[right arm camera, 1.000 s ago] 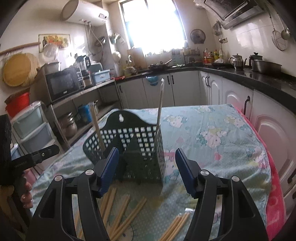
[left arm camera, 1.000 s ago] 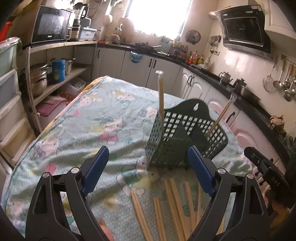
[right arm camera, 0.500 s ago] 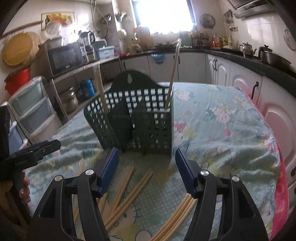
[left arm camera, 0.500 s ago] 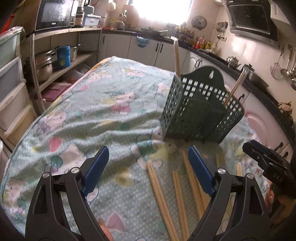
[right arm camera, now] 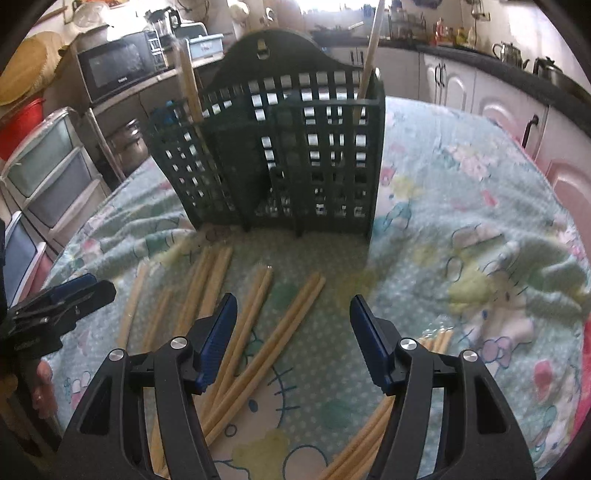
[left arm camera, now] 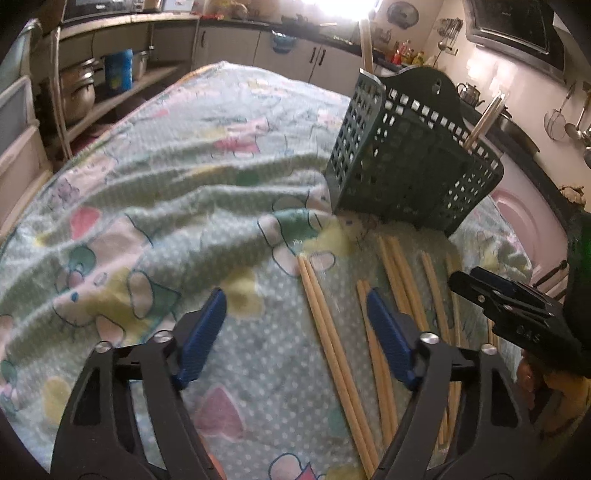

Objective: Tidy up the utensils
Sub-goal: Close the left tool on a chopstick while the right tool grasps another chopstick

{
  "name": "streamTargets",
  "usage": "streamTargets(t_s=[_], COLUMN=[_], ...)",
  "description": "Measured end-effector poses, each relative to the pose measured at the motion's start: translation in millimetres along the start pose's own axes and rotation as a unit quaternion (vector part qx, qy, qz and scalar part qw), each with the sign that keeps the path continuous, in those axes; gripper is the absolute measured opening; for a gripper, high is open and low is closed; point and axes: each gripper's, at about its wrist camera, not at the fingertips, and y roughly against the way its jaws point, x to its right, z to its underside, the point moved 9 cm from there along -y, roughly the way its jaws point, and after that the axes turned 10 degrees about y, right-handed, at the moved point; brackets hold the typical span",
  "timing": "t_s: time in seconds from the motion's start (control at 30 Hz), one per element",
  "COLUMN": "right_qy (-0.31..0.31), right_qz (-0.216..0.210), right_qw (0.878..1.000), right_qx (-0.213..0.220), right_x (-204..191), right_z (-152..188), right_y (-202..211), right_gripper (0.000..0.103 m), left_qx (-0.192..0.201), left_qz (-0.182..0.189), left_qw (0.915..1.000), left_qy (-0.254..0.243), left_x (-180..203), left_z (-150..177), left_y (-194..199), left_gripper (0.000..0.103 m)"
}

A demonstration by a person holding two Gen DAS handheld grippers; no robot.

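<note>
We see a home kitchen lit by a bright, washed-out window (left arm camera: 332, 5) at the back. White cabinet doors with dark handles (right arm camera: 448, 86) run under a black countertop (right arm camera: 517, 75). A black microwave (right arm camera: 118, 66) sits on an open shelf, with steel pots (left arm camera: 79, 92) stored below. Pale plastic drawers (right arm camera: 48, 170) stand at the left. A black range hood (left arm camera: 517, 33) hangs on a white tiled wall (left arm camera: 524, 99), beside hanging ladles (left arm camera: 580, 122). A table wears a mint cartoon-print cloth (left arm camera: 166, 177)

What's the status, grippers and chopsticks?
Left gripper closing over a chopstick pair, not gripped. Right gripper open, empty. Basket holds few. Nothing blocking.
</note>
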Motion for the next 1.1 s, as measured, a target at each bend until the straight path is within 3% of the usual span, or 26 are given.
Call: streamTargets(t_s=[0.27,0.43,0.53,0.57,0.67,0.8,1.1], right_qy=[-0.015,-0.014,-0.024,-0.027,-0.042,-0.040,0.011], right_qz=[0.011,0.004,-0.008,-0.013,-0.031,-0.061,-0.095], right_qw=[0.999,0.999,0.999,0.999,0.998,0.997,0.991], right_qx=[-0.030,-0.030,-0.030,-0.028,-0.021,0.010,0.088], right_x=[7.1,14.2,19.2,20.8,28.2,27.8,2.7], right_z=[1.6,1.0,0.8,0.6,-1.8,-12.6,-49.8], right_y=[-19.0,-18.4,-15.1,-13.8,-5.0,16.7,79.1], right_gripper=[0.033,0.013,0.011,0.011,0.010,0.008,0.006], left_qx=[-0.030,-0.043,-0.048,-0.049,-0.052,-0.039,0.048], left_qz=[0.007,-0.006,-0.019,-0.020,-0.004,0.016,0.074], left_qw=[0.9995,0.9990,0.9986,0.9985,0.9986,0.9991,0.9957], left_qy=[-0.006,-0.006,-0.011,-0.012,-0.003,-0.006,-0.030], left_x=[10.0,14.1,15.3,15.7,18.7,29.0,67.4], left_z=[4.5,-1.4,-6.8,-8.9,-13.9,-22.4,-68.0], left_y=[-14.8,-27.4,-33.6,-35.0,-35.3,-24.4,51.6], left_gripper=[0.036,0.029,0.021,0.014,0.004,0.001,0.001])
